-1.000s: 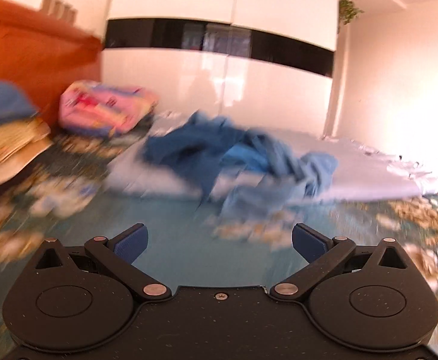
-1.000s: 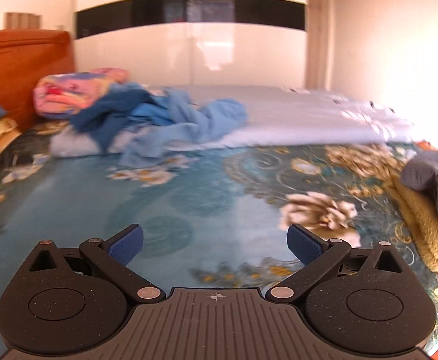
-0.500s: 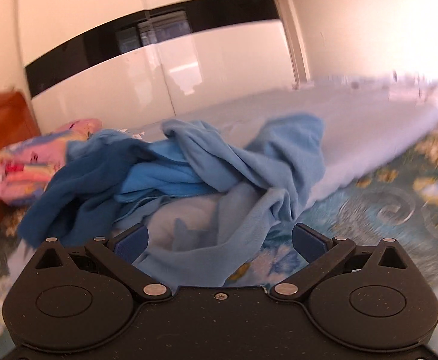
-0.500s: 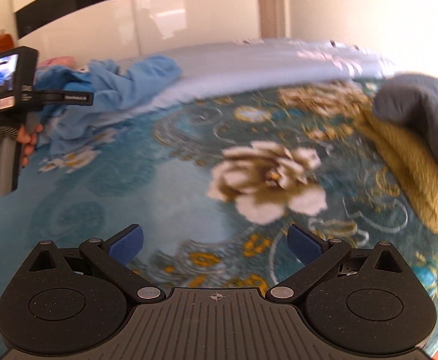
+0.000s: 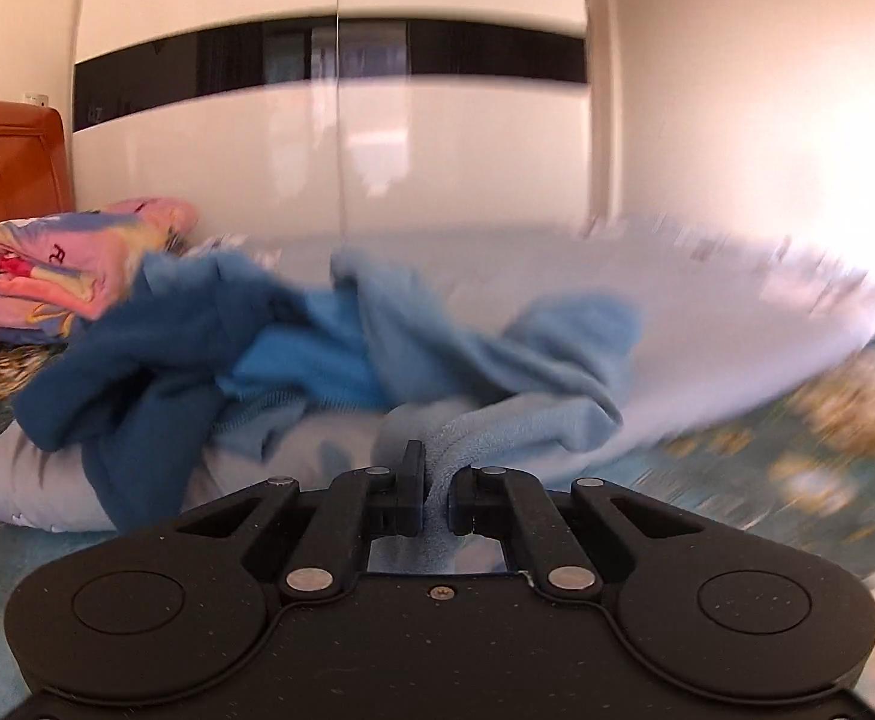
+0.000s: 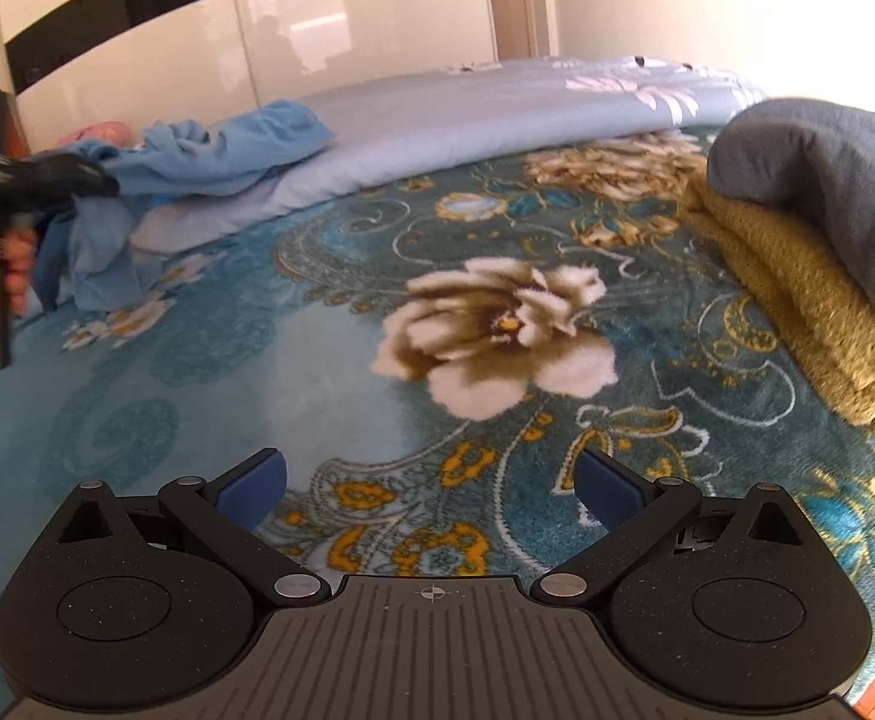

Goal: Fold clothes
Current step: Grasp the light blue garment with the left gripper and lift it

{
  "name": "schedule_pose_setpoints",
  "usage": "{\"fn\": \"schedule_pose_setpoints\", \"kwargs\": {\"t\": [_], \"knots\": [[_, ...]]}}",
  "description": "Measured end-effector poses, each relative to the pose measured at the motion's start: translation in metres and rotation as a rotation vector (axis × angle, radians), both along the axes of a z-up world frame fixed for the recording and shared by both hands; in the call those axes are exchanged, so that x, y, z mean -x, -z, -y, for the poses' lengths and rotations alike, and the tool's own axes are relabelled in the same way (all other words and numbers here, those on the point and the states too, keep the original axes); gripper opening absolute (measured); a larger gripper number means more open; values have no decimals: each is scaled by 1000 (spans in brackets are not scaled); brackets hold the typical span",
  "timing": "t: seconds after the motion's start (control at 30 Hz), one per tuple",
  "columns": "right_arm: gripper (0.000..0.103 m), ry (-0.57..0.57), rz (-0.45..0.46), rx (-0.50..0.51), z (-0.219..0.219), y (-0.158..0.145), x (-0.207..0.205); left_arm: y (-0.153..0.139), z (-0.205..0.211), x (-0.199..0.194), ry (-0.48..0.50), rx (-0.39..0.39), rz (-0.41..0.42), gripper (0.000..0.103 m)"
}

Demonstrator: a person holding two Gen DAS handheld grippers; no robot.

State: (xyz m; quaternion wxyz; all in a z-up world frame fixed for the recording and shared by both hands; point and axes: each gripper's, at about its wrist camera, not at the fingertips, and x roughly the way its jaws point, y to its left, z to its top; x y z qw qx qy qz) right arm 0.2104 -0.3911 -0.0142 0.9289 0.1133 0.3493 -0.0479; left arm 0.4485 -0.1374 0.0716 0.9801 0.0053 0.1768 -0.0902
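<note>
Left claw (image 5: 434, 495) clamped on the light-blue garment (image 5: 497, 372) in the crumpled heap on the bed (image 6: 257, 360), right claw (image 6: 428, 489) spread wide over bare blanket, pick-up apparently in hand, next likely called for lifting it clear and spreading flat.

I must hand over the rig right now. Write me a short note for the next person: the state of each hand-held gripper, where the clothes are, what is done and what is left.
Left hand-held gripper: shut on a fold of the light blue garment, at the near edge of the blue clothes pile.
Right hand-held gripper: open and empty, above the floral blanket.
Clothes: the pile lies partly on the pale blue quilt. A grey folded item sits on a mustard folded item at the right.
Done: one garment is gripped.
Left: pull it free, spread it on the blanket, fold it, then the others.
</note>
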Motion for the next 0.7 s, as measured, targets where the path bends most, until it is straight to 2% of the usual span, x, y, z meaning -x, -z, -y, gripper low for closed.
{"fn": "schedule_pose_setpoints", "kwargs": {"t": [0.13,0.27,0.33,0.43,0.6,0.7], "knots": [[103,-11,33,1,-9,-14,11,-37,-35,73,56,82,90,4],[103,-41,74,5,-23,-30,30,-52,-71,145,75,122,107,4],[103,-55,91,6,-29,-38,41,-51,-91,180,69,149,85,4],[103,-74,112,13,-36,-47,59,-43,-120,235,37,200,52,4],[103,-117,118,10,-48,-52,84,-46,-163,326,-59,215,51,4],[103,-162,116,-5,-61,-54,90,-54,-187,360,-119,193,46,4]]}}
